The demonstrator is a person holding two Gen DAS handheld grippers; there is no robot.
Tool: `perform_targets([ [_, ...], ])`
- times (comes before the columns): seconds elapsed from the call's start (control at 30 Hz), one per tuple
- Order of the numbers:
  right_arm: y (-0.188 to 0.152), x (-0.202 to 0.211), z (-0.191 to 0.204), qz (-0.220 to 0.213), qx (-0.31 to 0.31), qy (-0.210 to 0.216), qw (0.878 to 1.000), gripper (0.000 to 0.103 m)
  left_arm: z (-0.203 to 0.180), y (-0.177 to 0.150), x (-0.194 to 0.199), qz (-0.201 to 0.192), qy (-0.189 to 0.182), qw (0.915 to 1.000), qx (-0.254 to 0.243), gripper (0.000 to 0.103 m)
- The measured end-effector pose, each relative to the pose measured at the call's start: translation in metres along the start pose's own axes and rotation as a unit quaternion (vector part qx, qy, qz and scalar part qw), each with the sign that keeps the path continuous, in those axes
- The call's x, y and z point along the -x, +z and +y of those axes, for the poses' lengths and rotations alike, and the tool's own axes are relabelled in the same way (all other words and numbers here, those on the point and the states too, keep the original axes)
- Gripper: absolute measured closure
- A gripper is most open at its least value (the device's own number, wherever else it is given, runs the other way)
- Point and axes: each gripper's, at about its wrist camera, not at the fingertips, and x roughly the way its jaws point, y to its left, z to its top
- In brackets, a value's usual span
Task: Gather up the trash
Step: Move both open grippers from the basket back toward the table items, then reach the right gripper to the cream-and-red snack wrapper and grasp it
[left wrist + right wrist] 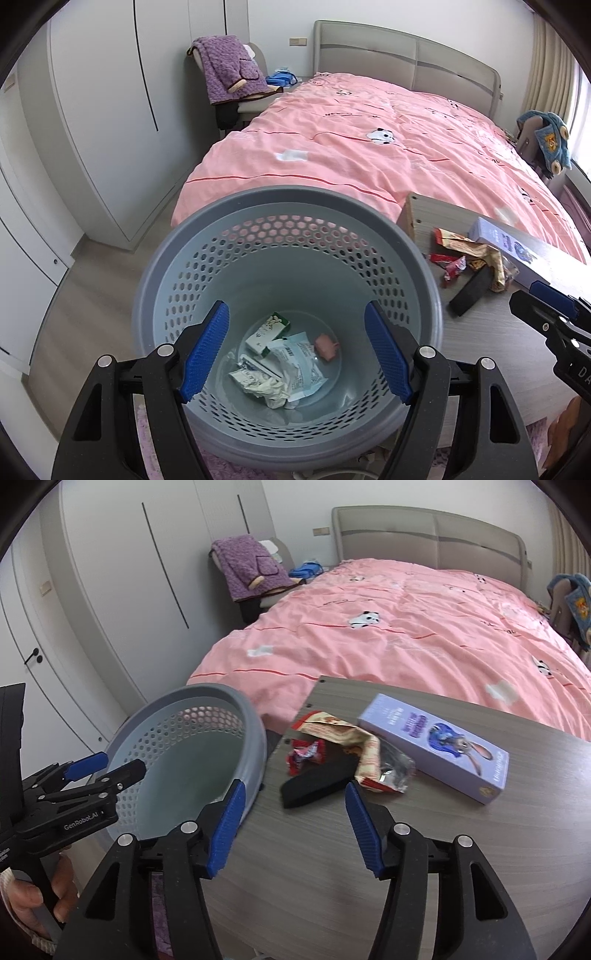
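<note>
Left gripper (295,350) spread over grey basket (155,266), empty; right gripper (291,827) spread above table (480,849), empty.
Wrappers (343,738), black block (314,782), purple box (436,746) far on table; pink bed (406,627) beyond.

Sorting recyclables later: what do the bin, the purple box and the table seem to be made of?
Bin: looks like moulded matte grey plastic, with punched holes in its wall. Purple box: probably printed cardboard, with sharp folded edges and a slight sheen. Table: seemingly grey wood-grain laminate over board; its edge looks pale.

Pink-quilted bed (369,147) (grey headboard (402,55)) beside white wardrobe (110,92), pale floor (92,288).
</note>
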Motion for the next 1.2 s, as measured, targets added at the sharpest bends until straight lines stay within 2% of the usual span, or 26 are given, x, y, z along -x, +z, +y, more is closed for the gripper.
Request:
perform_targets([
  [0.43,-0.011,0.005,-0.027,-0.001,-0.028,-0.017,0.999,0.043,-0.020,-0.002,0.004,0.000,-0.006,0.9998,-0.018,0.030],
  [1.2,-0.006,-0.006,-0.048,-0.002,-0.047,-0.014,0.999,0.043,-0.039,-0.003,-0.002,0.009,-0.010,0.9992,-0.037,0.030],
])
